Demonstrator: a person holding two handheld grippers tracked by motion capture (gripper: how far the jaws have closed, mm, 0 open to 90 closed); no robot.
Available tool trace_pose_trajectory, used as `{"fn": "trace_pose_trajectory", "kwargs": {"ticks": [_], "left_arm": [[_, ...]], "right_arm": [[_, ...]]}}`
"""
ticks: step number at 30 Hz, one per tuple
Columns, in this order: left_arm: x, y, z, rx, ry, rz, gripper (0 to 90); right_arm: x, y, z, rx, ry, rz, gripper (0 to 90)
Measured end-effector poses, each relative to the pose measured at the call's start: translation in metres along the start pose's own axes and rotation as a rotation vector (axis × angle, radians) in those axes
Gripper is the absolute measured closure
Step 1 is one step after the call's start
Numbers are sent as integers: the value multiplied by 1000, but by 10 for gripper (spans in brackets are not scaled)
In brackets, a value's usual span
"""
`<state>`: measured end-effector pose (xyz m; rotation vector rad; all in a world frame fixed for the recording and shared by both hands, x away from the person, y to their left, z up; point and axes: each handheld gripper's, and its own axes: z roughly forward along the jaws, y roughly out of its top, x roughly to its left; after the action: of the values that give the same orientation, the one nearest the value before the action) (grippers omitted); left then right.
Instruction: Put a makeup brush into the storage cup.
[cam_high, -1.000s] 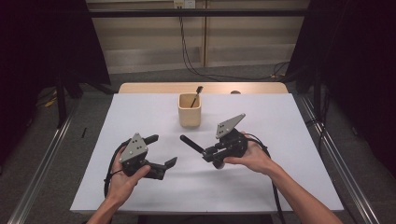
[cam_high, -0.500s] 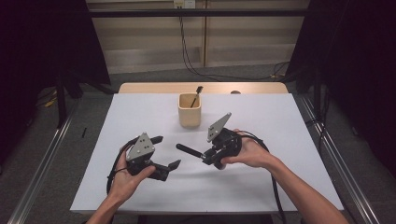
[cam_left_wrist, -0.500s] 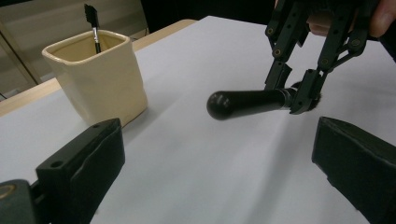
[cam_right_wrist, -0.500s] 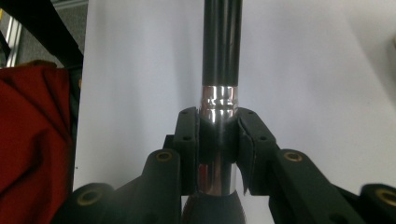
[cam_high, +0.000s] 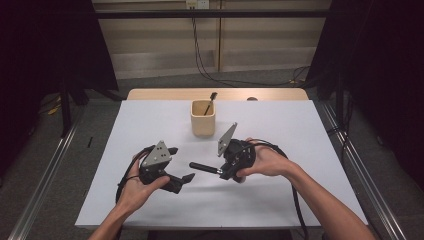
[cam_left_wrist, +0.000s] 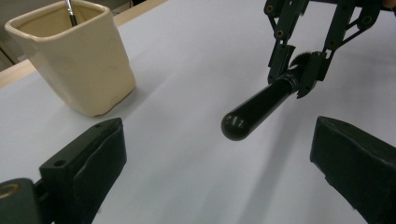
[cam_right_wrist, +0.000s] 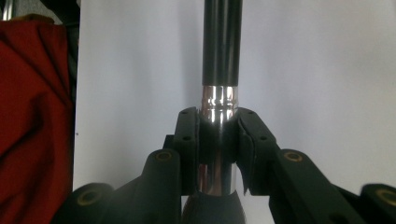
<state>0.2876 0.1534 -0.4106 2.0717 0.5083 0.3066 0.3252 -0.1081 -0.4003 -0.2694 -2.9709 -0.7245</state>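
Brush handle aims at the waiting left gripper.
Right gripper (cam_high: 222, 171) clamps the brush (cam_left_wrist: 259, 105) at its ferrule; left gripper (cam_high: 182, 181) gapes, mid-table, near the front edge.

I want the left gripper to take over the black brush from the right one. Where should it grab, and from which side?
Grip the bare black handle of the brush near its rounded free end, coming straight in from that end. The right gripper clamps the silver collar, and the handle sticks out level toward the open left gripper, clear of the cup.
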Motion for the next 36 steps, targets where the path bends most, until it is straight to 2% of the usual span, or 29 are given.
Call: {"fn": "trace_pose_trajectory", "kwargs": {"ticks": [6,15,20,26,27,29,32,34,36], "left_arm": [[4,4,2,49,-27,3,36],[6,6,6,112,-44,14,35],[5,6,7,169,-72,35,35],[9,10,8,196,-80,34,36],[10,10,9,205,-94,31,42],[12,13,11,234,-100,40,47],[15,16,18,251,-114,39,49],[16,17,22,277,-116,57,48],[17,18,25,291,-127,50,48]], "right_arm": [[-1,1,0,45,-3,-14,718],[2,4,6,124,-7,-50,718],[4,6,8,152,-7,-66,718],[2,11,8,174,-19,-79,718],[2,12,7,178,-19,-80,718],[1,13,7,183,-23,-85,718],[1,14,9,197,-18,-84,718],[0,14,11,206,-21,-89,718],[0,14,13,211,-19,-90,718]]}}
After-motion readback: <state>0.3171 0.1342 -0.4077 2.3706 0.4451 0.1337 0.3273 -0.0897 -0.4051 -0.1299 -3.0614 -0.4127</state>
